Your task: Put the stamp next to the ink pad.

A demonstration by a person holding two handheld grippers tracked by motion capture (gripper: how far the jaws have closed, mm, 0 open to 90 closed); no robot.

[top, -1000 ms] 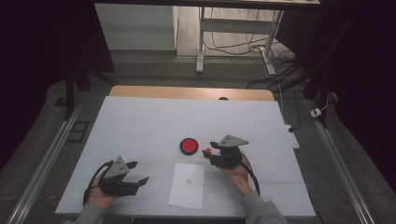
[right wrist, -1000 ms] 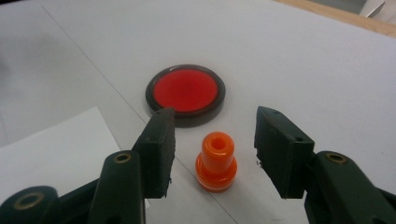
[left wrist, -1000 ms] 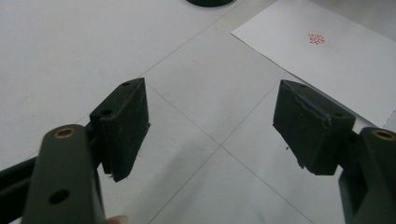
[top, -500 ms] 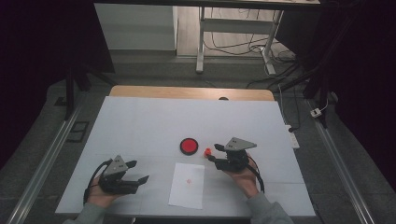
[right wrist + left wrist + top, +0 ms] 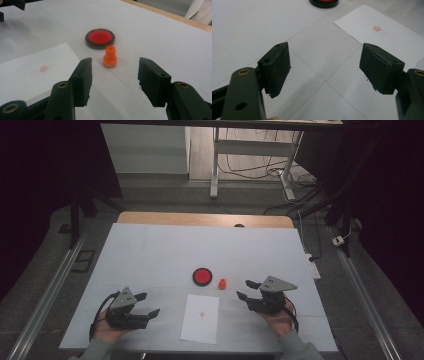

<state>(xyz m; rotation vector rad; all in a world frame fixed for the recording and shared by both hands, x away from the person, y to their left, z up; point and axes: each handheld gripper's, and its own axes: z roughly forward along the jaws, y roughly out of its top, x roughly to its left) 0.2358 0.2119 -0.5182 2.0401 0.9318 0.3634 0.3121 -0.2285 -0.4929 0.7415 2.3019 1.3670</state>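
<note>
Orange plastic stamp (image 5: 222, 283), small, standing upright on the white table (image 5: 165, 250), just beside the round black ink pad (image 5: 202, 276) with its red centre, and apart from the right gripper (image 5: 245, 290), whose jaws are spread wide with nothing between them. The right gripper view gives the stamp (image 5: 110, 56) its clearest showing, a narrow neck above a broader base, framed in the gap between the two black jaws, with the ink pad (image 5: 100, 37) behind it. Sheet of white paper (image 5: 200, 318), lying flat between the two hands, bearing a faint red imprint (image 5: 202, 314) too small to read from above; the left gripper view shows the imprint (image 5: 377, 28) as a blurred red mark, its design not legible, and cuts the ink pad (image 5: 324, 2) off at the top edge. Left gripper (image 5: 147, 304), held low near the table's front left, jaws likewise parted and empty. Both hands lie partly beneath the grippers, and the forearms run off the bottom of the high view.
</note>
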